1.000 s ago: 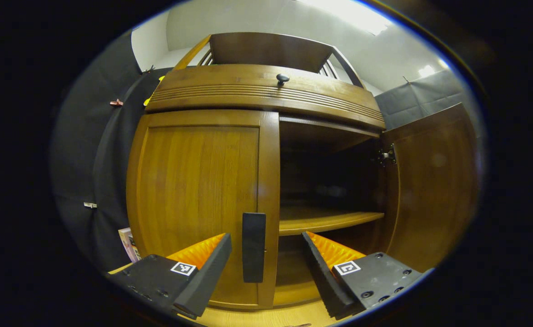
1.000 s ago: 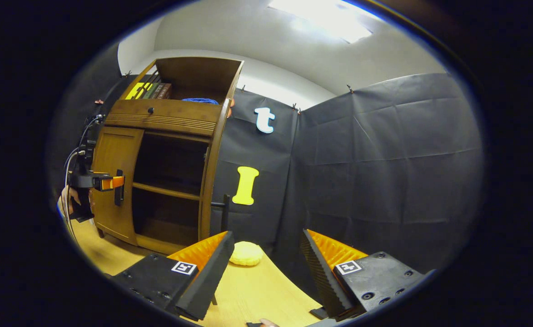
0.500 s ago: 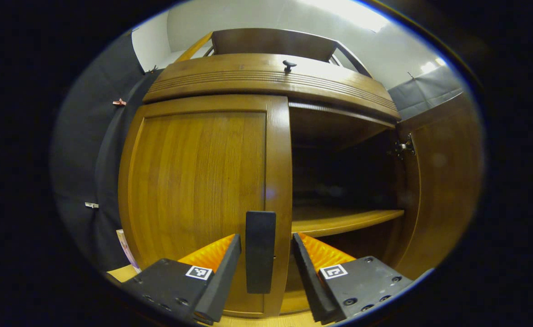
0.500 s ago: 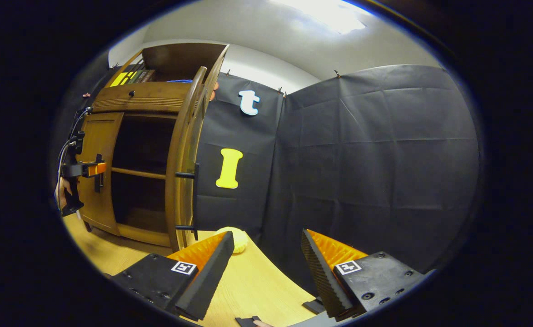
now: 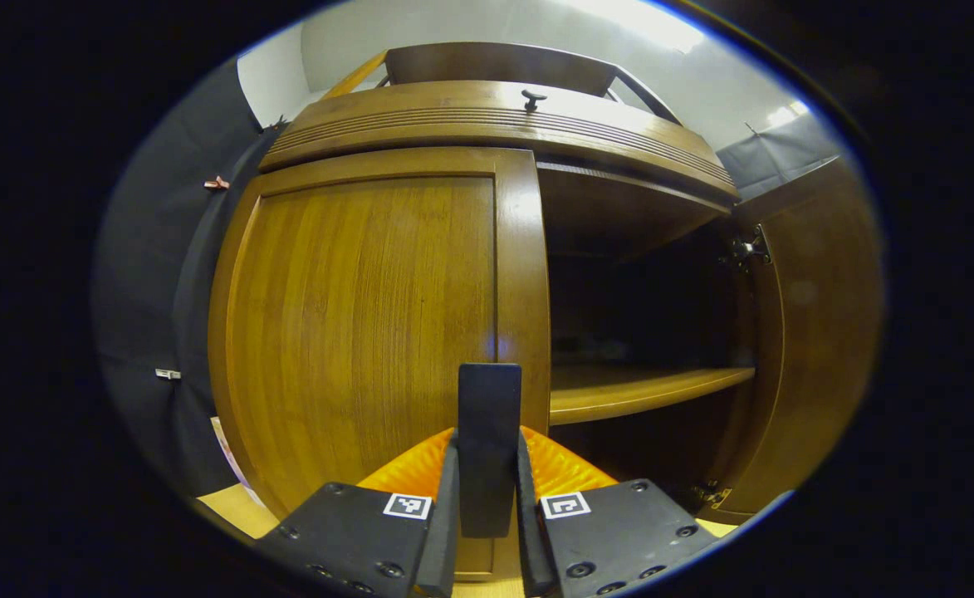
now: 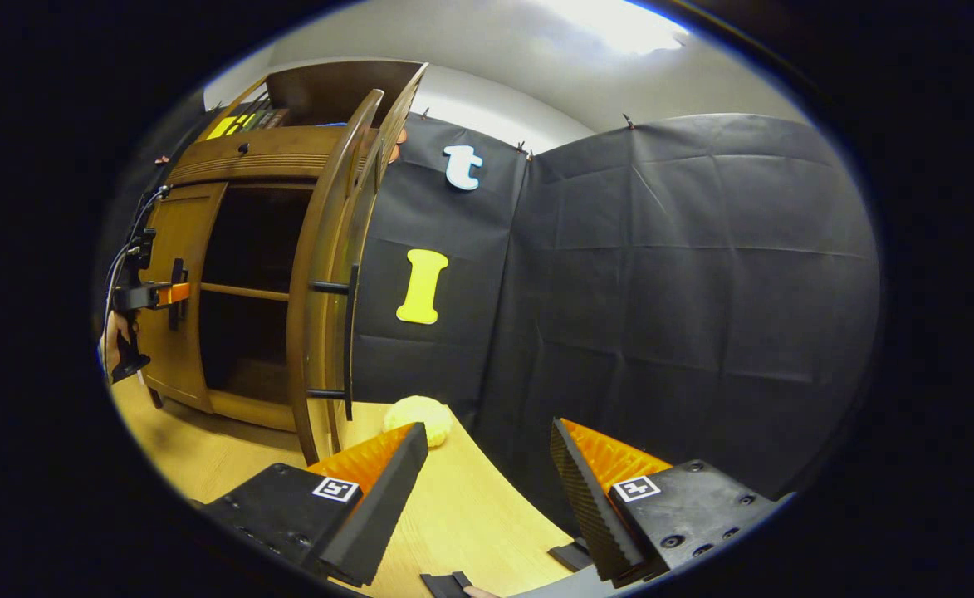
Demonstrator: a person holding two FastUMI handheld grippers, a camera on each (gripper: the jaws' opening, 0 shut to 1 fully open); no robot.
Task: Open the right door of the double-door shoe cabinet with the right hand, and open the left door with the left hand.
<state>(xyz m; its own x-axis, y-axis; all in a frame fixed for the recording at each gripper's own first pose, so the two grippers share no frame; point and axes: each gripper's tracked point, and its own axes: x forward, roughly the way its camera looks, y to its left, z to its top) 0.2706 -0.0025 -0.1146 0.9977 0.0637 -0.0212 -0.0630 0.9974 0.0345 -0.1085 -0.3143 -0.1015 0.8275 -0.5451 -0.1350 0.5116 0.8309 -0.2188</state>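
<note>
A wooden shoe cabinet (image 5: 487, 124) is shown at close range in the left gripper view, taking up most of the centre of the frame. Its left door (image 5: 362, 324) is seen closed on the left side, while the right door (image 5: 819, 332) is swung fully out at the right edge, so that a dark interior and one shelf (image 5: 644, 390) are exposed at centre right. A dark vertical handle (image 5: 488, 448) on the left door is placed at bottom centre, and the left gripper (image 5: 487, 519) is closed tightly on it, with a finger pressed to each side. In the right gripper view the cabinet is seen at upper left from the side; the opened right door (image 6: 325, 274) is presented edge-on with its own dark handle (image 6: 350, 332), and the left gripper (image 6: 173, 293) is seen small at the far left, held by a hand (image 6: 109, 349) against the left door. The right gripper (image 6: 487, 490) is shown at bottom centre with its fingers spread wide and nothing held between them, well apart from the cabinet, above a light wooden table (image 6: 462, 515). A pale yellow round object (image 6: 418, 413) is seen on the table just beside the foot of the open door. The right door's step is judged complete, and the left door's step is in hand, with the grasp made. A pull outward along the arc of the left hinge is called for next, with the grip kept firm so the handle is not lost.
</note>
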